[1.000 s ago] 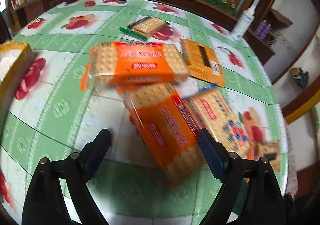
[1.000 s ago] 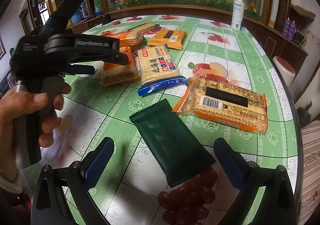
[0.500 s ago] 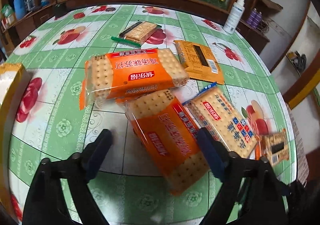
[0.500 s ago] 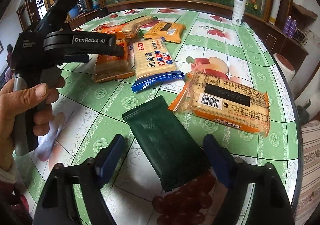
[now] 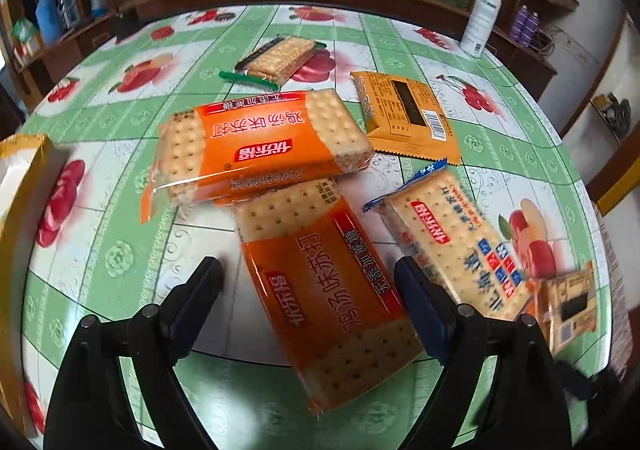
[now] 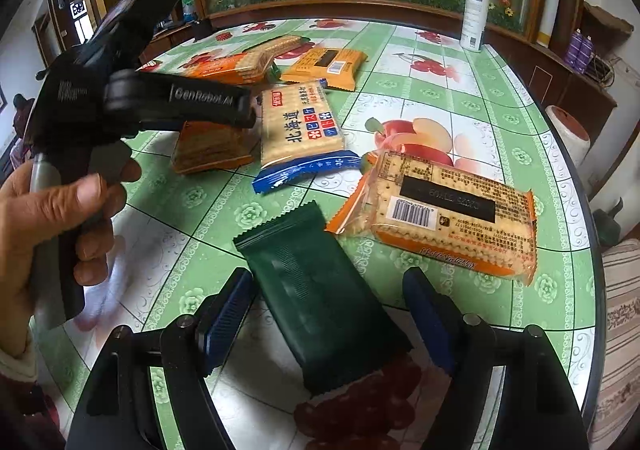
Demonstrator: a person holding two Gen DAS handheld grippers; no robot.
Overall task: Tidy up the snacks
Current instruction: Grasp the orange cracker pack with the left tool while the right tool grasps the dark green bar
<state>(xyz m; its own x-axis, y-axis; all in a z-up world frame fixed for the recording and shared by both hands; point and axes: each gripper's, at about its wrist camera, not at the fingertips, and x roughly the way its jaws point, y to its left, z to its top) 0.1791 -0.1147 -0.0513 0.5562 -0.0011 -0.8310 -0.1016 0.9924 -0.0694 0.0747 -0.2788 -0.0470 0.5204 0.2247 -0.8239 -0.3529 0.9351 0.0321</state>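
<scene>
Left gripper (image 5: 308, 290) gapes over an orange cracker pack (image 5: 332, 298) — not touching.

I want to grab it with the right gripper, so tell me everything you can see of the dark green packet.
The dark green packet is an opaque, matte-looking foil pillow pack with serrated ends and no readable print. It lies flat on the tablecloth, angled, its near end over a printed grape cluster. It sits between the open fingers of the right gripper, apparently untouched by them and separate from the other packets.

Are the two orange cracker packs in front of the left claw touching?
Touching. The left wrist view shows the upper orange pack lying across the far end of the lower orange pack, covering its top edge with no tablecloth between them.
</scene>
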